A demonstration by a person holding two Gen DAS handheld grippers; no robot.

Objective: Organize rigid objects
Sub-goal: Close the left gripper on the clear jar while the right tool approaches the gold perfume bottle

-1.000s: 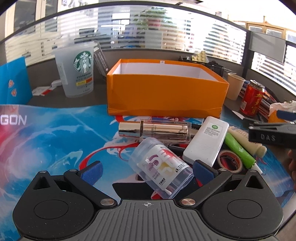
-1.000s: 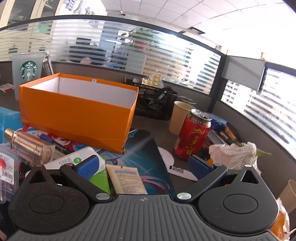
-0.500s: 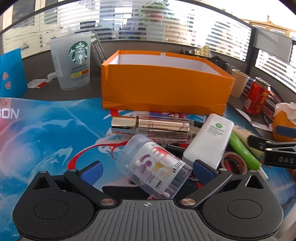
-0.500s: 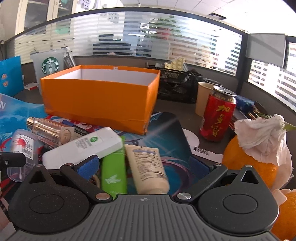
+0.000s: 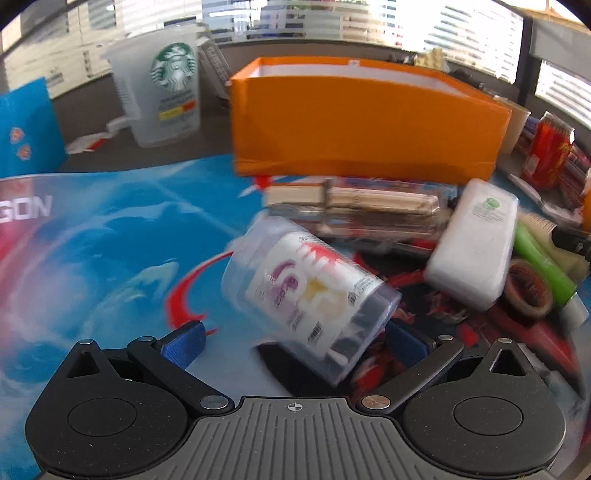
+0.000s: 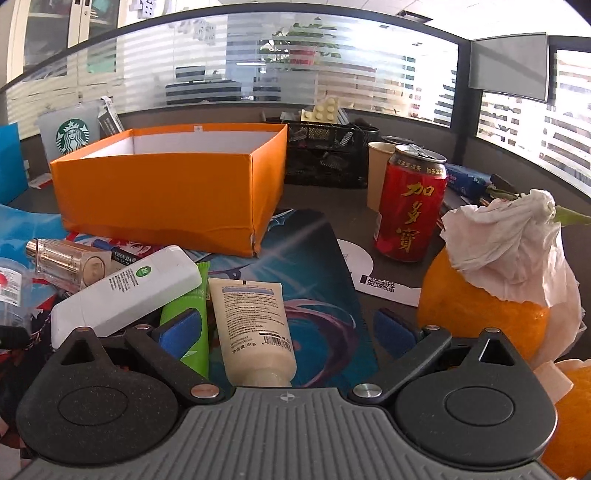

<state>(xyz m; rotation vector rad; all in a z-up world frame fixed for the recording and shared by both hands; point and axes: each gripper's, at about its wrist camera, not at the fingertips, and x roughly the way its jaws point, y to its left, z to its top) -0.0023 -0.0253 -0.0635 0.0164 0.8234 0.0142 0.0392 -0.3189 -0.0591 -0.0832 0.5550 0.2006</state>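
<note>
While lining up, left gripper (image 5: 291, 341) spread wide around tilted jar (image 5: 308, 301), not clamped; right gripper (image 6: 286, 328) likewise apart over cream tube (image 6: 255, 325). Orange box (image 6: 166, 199) behind, open-topped, presumably the destination.

I'm looking at an office: dark grey desk (image 6: 332, 206) with a blue printed mat (image 6: 314, 266) laid over it. Low grey partition (image 6: 221, 110) runs behind the desk, frosted striped glass (image 6: 258, 62) above it. Right of the glass, a dark panel (image 6: 508, 66) hangs at a window with blinds (image 6: 535, 122); strong daylight there. White tiled ceiling (image 6: 332, 7) overhead. Left wrist view is motion-blurred.
</note>
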